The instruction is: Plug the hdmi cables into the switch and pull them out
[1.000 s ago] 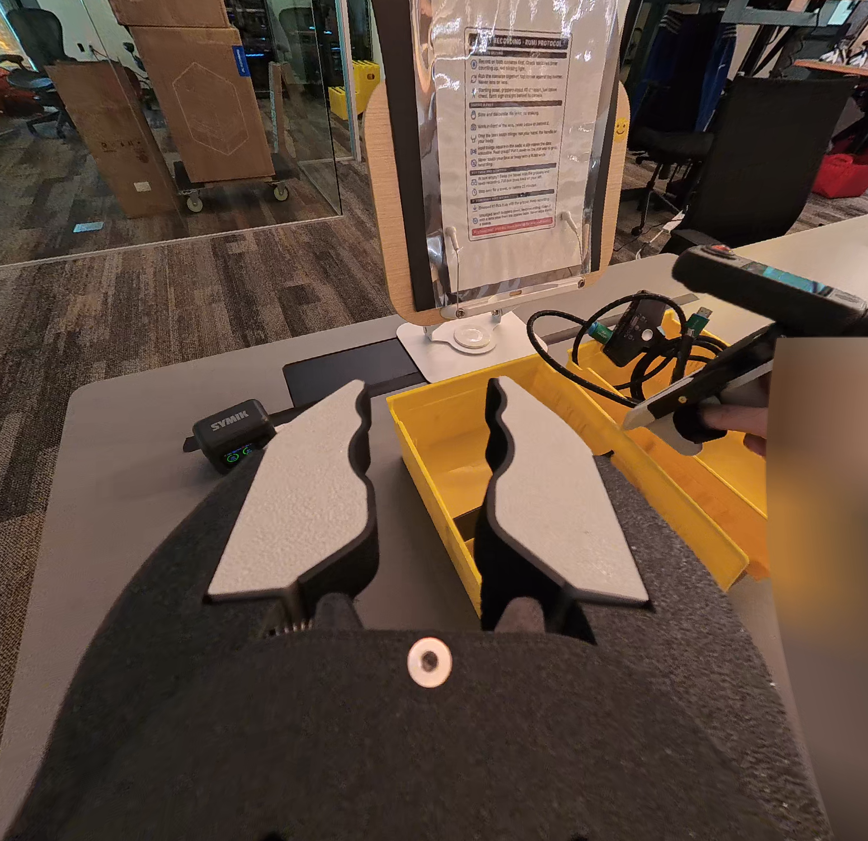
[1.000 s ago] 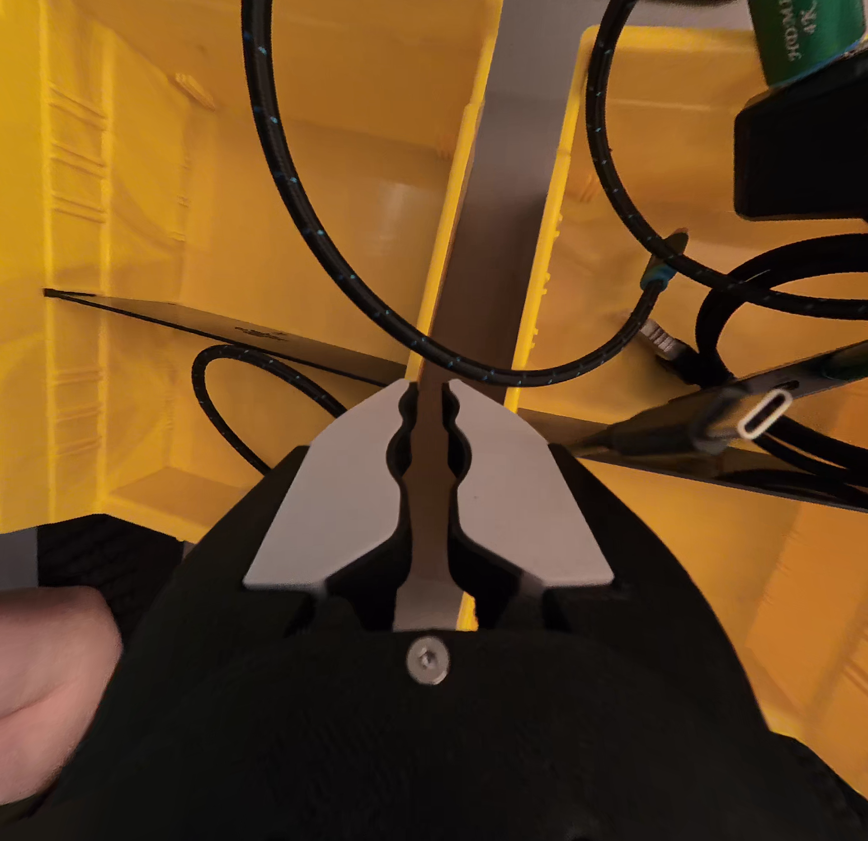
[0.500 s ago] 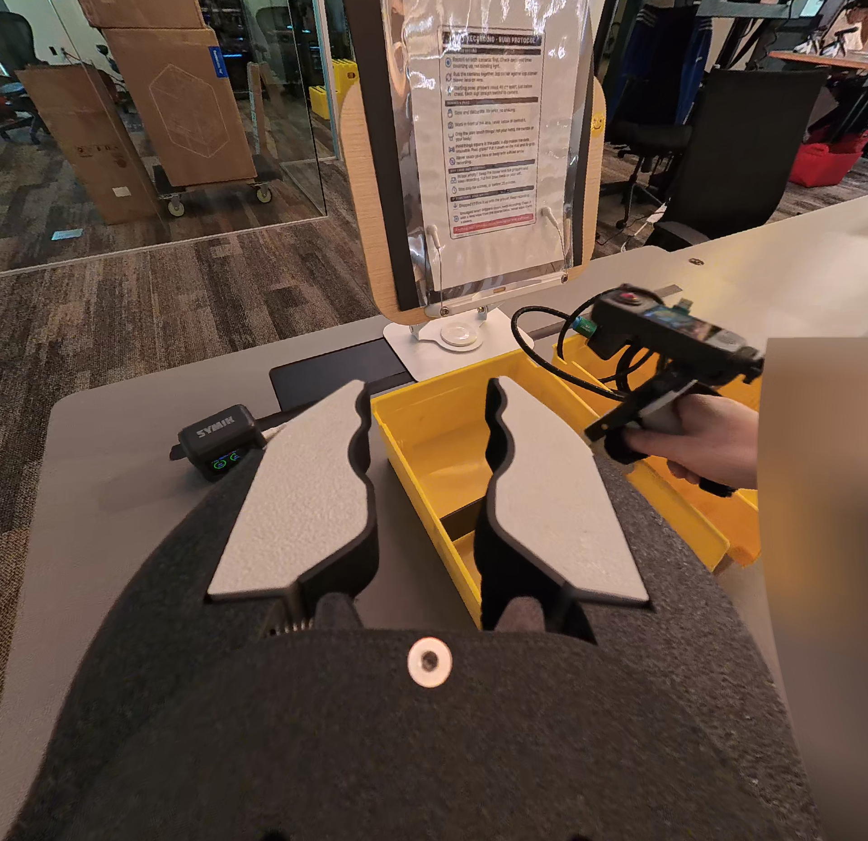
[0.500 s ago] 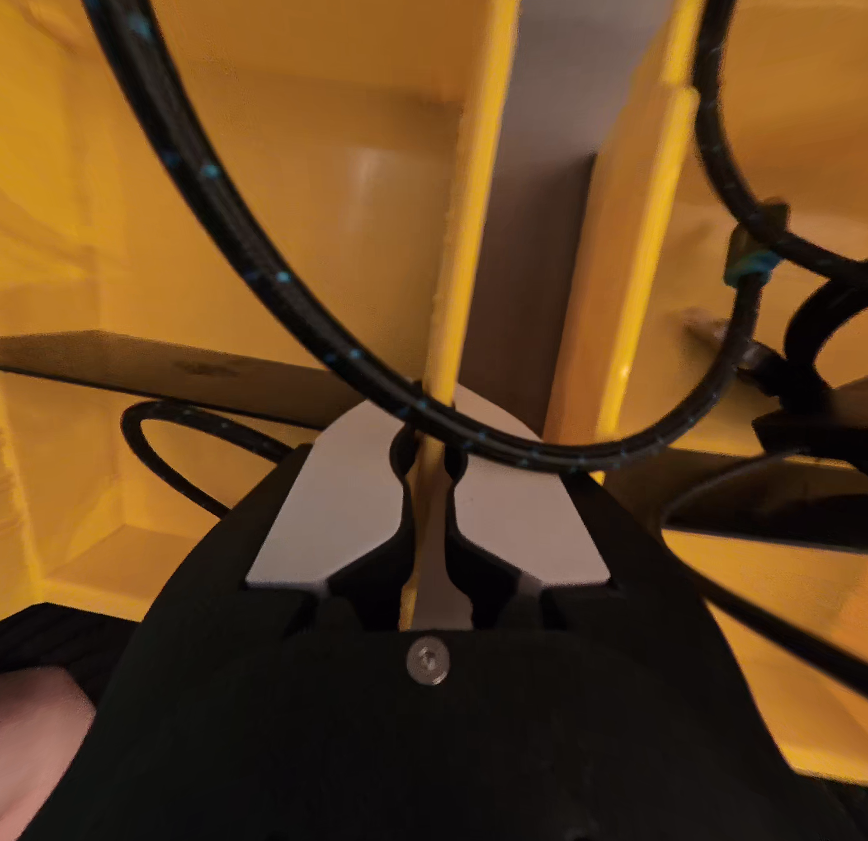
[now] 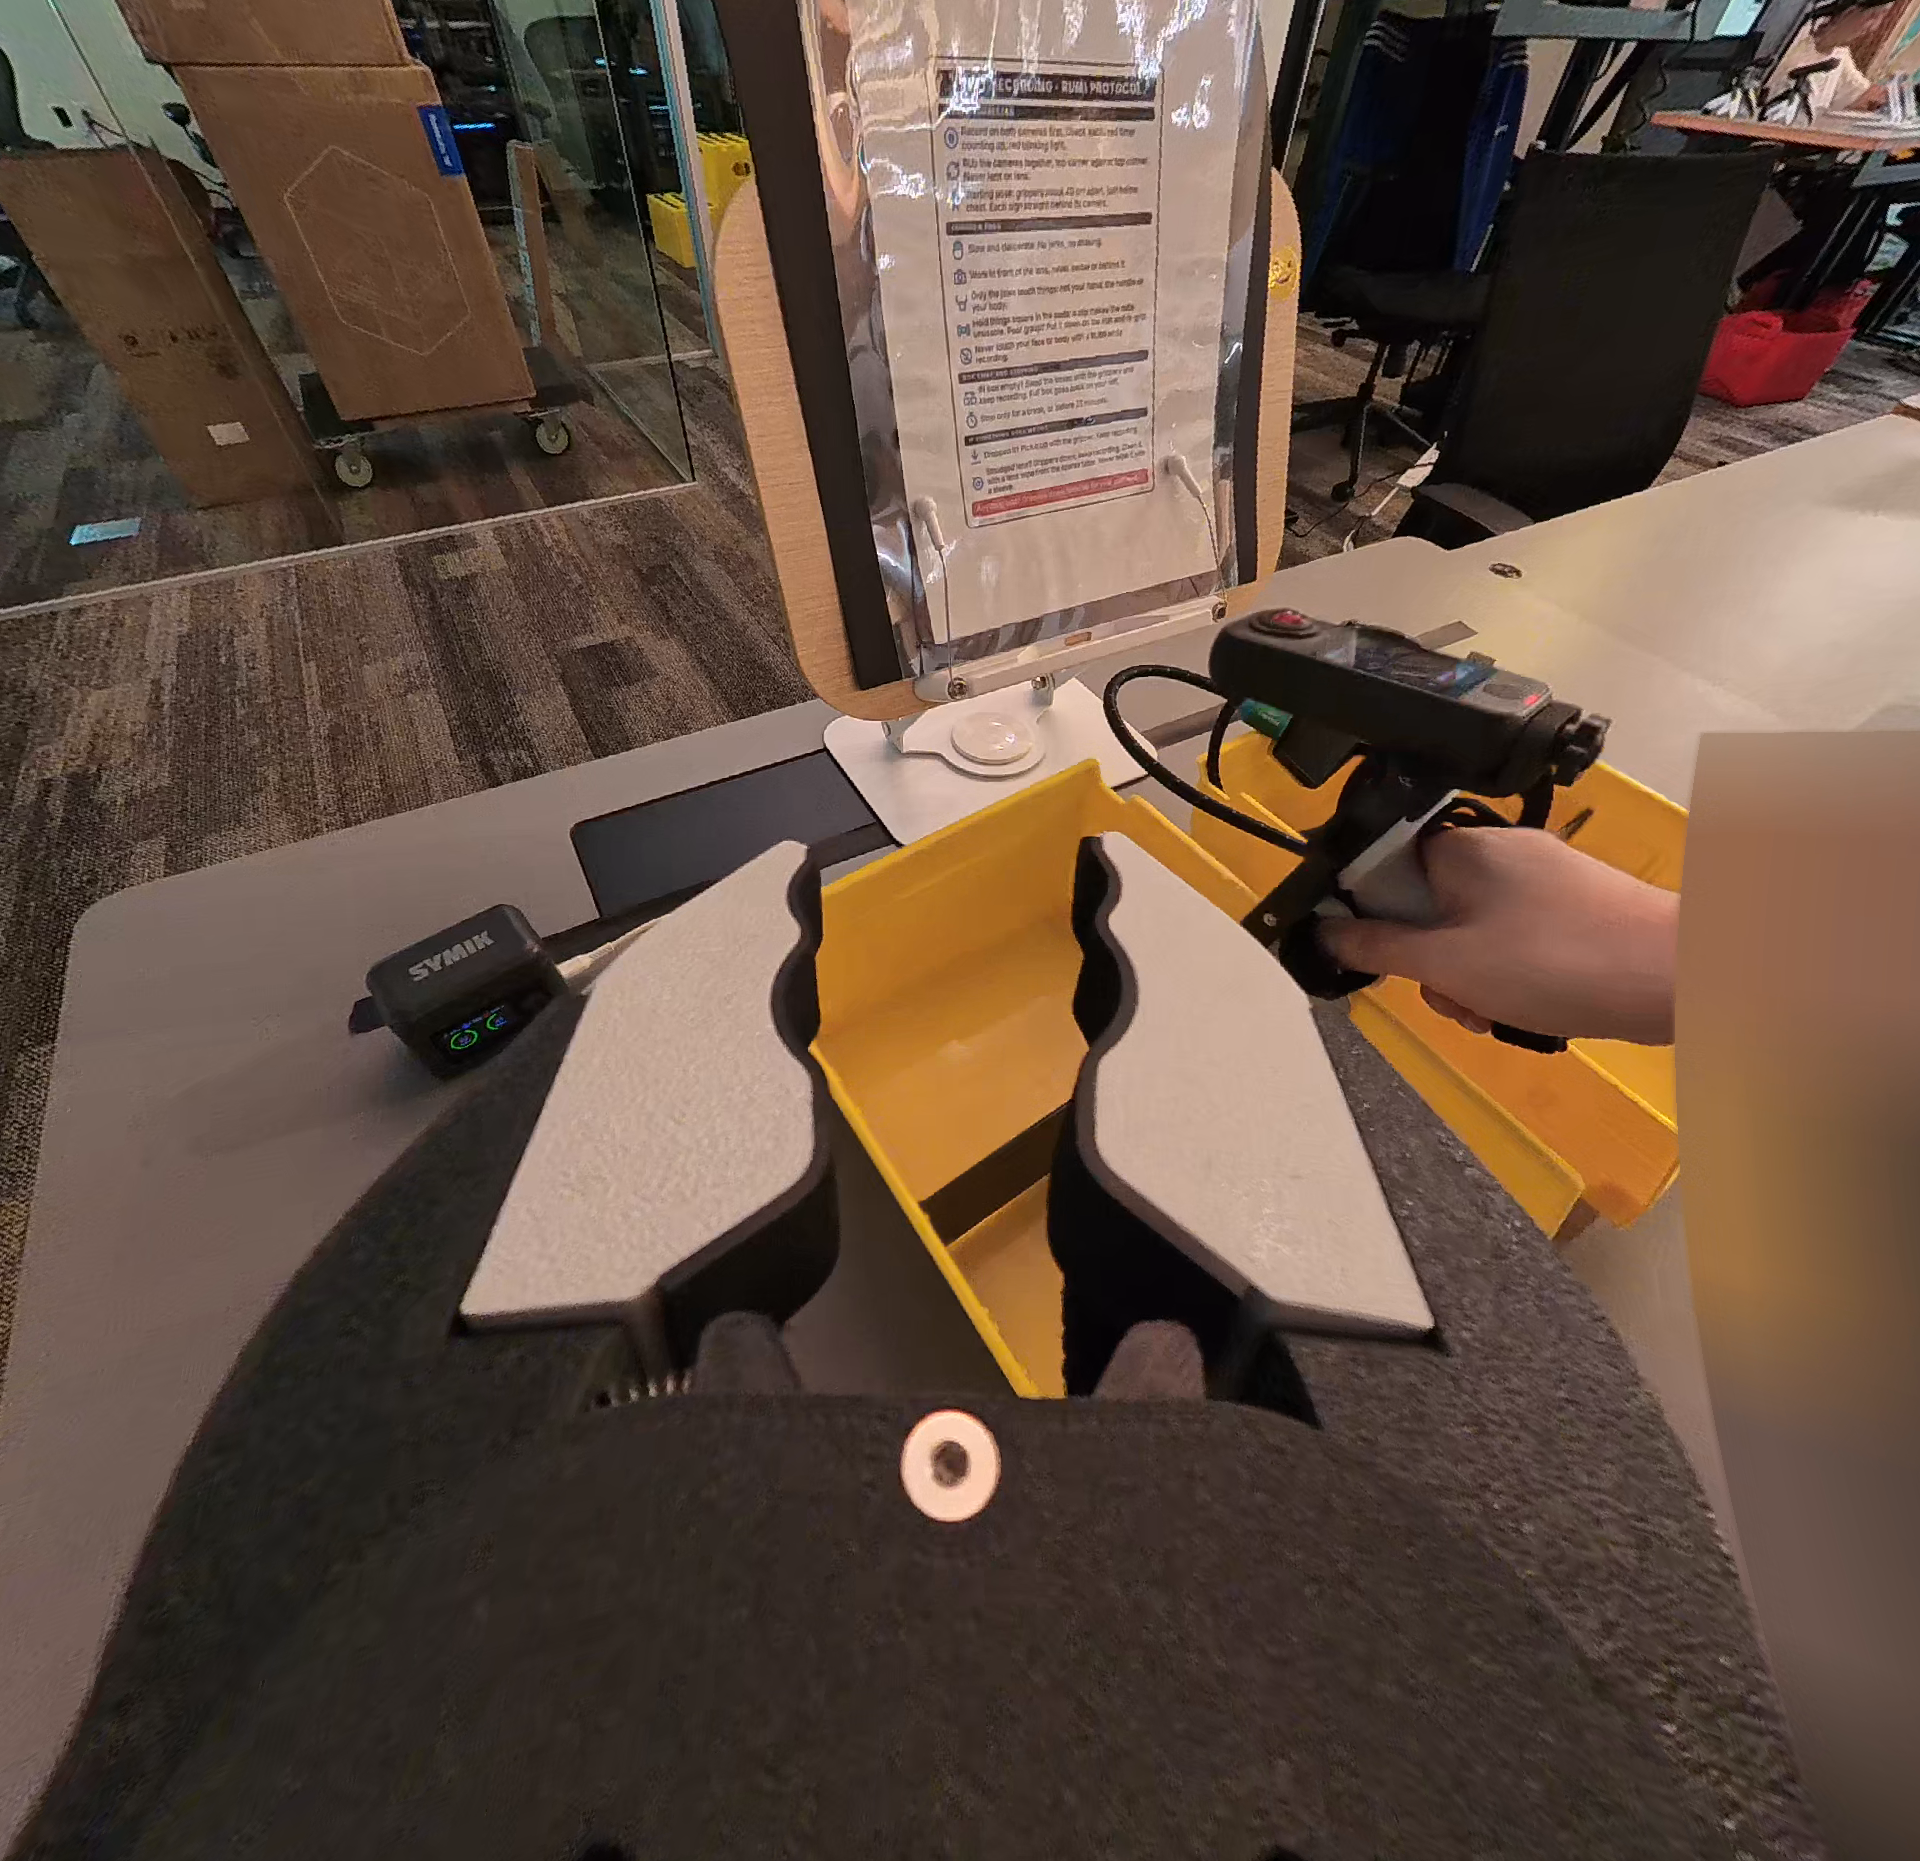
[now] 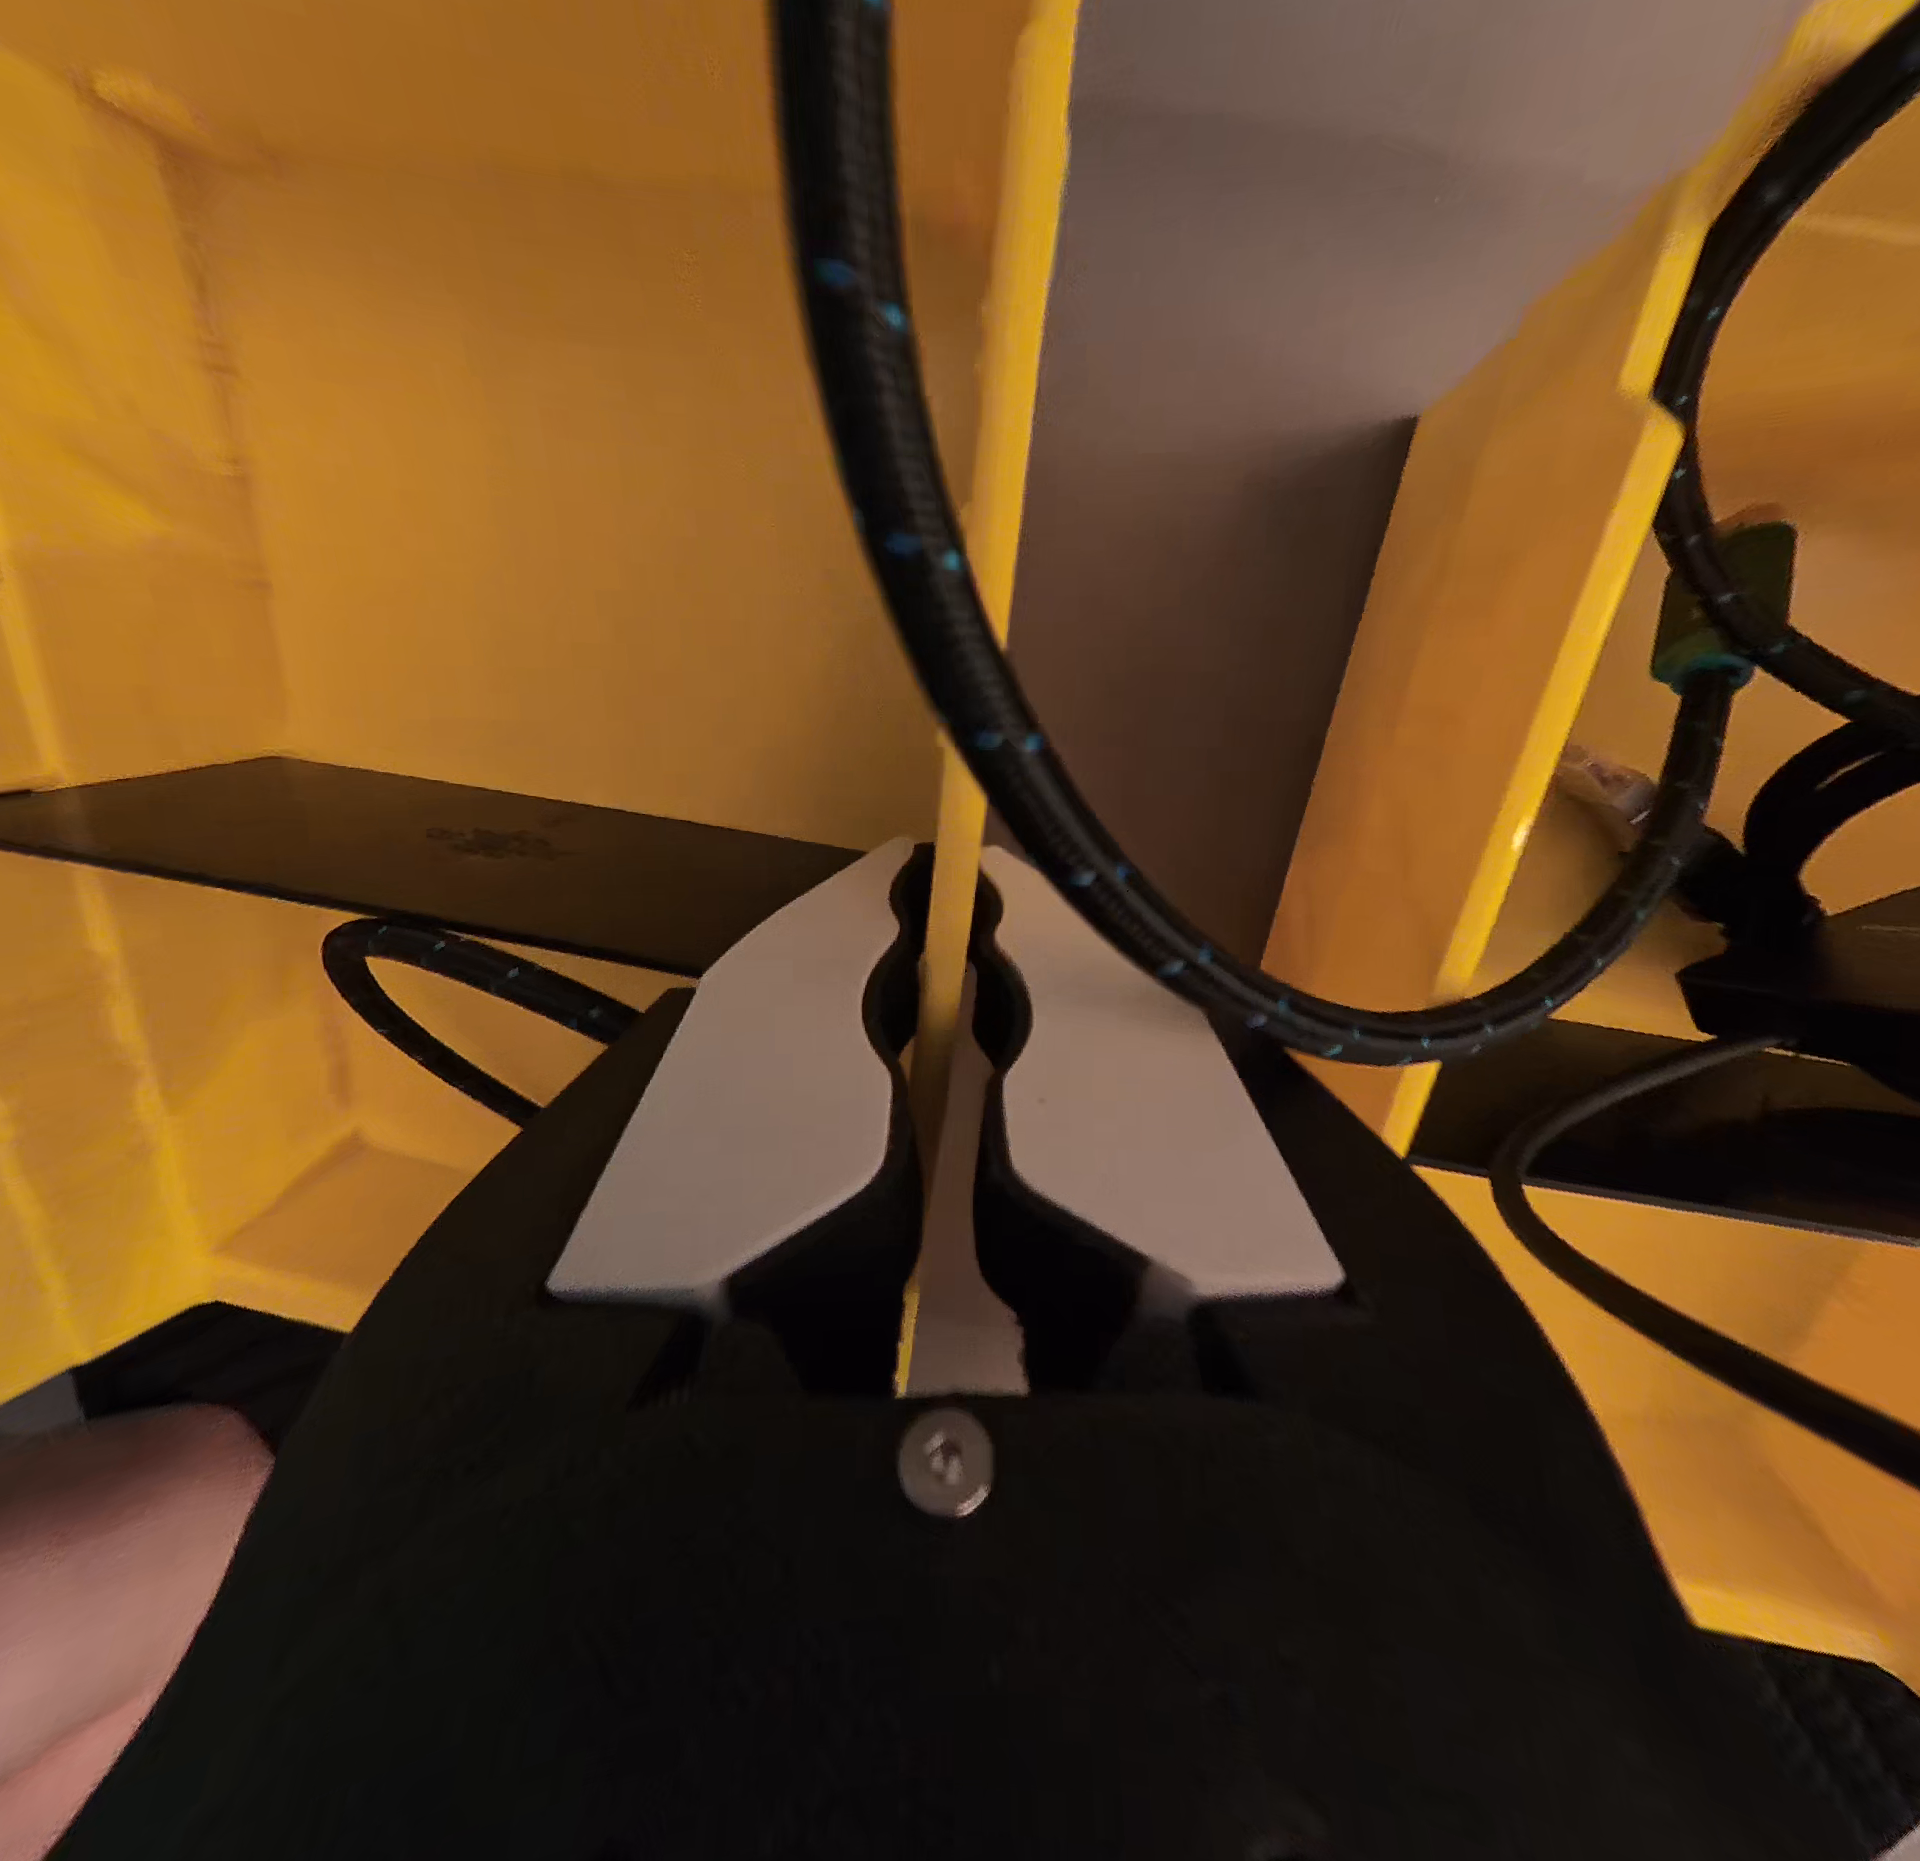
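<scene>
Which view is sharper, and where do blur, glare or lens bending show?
Left wrist view: sharp and evenly lit, glare on the plastic sleeve over the sign, lines bowing toward the edges. Right wrist view: dim and orange-tinted, the yellow bin wall and braided cable smeared by motion and closeness.

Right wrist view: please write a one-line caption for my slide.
Nearly shut right gripper straddles a yellow bin wall, under a braided black cable.

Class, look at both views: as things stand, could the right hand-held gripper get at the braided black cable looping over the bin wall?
Probably yes: the braided cable arcs just past the right hand-held gripper, but its nearly closed jaws straddle the yellow bin wall.
</scene>
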Available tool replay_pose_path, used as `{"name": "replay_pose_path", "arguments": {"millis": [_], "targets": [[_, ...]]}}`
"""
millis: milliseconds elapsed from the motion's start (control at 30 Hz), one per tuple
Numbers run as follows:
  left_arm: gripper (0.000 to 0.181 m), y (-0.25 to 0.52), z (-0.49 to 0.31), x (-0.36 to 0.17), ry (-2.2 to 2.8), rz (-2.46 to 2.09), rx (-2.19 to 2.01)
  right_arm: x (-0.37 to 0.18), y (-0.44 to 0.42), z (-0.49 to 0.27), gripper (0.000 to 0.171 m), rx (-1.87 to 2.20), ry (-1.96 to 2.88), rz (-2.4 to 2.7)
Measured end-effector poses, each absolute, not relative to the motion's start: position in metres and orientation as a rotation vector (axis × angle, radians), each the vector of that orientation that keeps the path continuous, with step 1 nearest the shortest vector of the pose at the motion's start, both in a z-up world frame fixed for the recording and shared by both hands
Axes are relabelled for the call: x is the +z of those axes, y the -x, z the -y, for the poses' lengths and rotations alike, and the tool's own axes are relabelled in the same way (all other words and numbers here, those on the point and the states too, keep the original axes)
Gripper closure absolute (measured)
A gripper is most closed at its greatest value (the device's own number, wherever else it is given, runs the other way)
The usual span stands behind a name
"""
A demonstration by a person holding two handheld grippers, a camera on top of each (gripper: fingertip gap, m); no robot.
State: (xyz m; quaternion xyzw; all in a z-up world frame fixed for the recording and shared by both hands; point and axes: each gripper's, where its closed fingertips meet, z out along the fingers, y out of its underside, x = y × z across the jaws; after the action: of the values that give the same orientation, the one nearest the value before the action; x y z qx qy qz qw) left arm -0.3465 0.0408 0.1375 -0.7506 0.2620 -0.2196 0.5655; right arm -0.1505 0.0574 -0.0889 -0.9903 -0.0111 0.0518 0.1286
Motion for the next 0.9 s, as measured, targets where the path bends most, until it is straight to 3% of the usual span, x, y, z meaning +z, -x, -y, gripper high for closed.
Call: {"name": "replay_pose_path", "arguments": {"millis": [400,600,900], "targets": [[0.135,0.378,-0.030,0.158,1.688,-0.503,-0.541,-0.012,0.215,-0.077,0.164,0.253,2.889,0.269],[0.135,0.399,-0.003,0.180,1.595,-0.458,-0.533,0.013,0.240,-0.050,0.164,0.351,2.926,0.444],[0.127,0.397,0.013,0.188,1.576,-0.444,-0.508,0.014,0.097,0.057,0.164,0.270,3.091,0.302]]}}
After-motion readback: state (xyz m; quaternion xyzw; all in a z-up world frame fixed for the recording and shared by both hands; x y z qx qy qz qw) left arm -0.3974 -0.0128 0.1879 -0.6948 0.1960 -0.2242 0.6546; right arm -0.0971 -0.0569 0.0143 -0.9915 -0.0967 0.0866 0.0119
